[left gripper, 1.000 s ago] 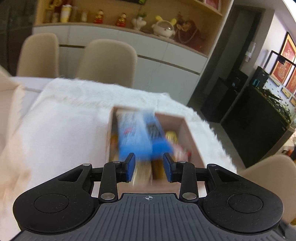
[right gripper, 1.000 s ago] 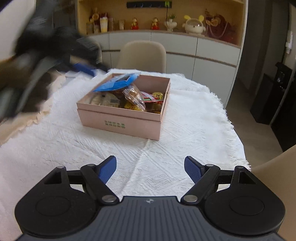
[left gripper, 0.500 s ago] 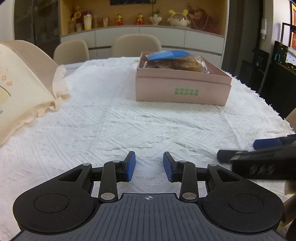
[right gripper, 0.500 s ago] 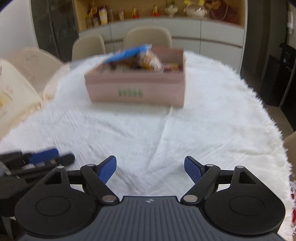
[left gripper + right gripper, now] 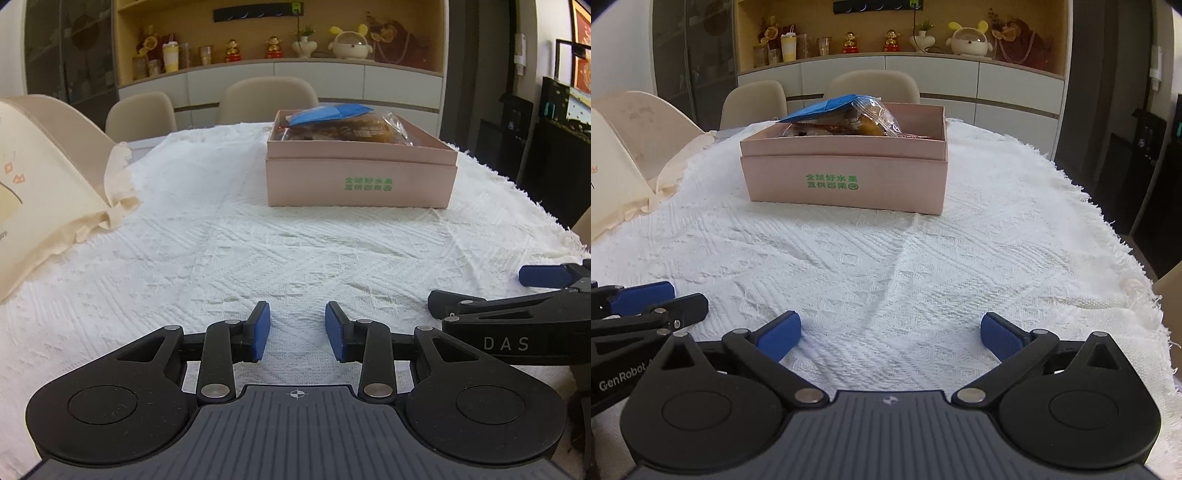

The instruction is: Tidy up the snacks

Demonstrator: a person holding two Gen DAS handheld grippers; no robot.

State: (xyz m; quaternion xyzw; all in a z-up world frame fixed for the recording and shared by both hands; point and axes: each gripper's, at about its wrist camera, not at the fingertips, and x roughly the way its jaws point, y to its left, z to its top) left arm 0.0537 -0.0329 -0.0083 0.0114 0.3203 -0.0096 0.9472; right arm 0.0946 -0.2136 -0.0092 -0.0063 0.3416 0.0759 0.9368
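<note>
Both empty, left gripper (image 5: pixel 297 328) narrowly apart, right gripper (image 5: pixel 889 336) just spread wide; heaped blue packet (image 5: pixel 831 107) at 12 o'clock may slide off box (image 5: pixel 846 177) if nudged.

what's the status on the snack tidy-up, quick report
Left gripper open, narrow gap, empty. Right gripper empty, jaws just opened wide. Snacks, blue packet on top, sit in pink box. Cloth between grippers and box bare.
</note>
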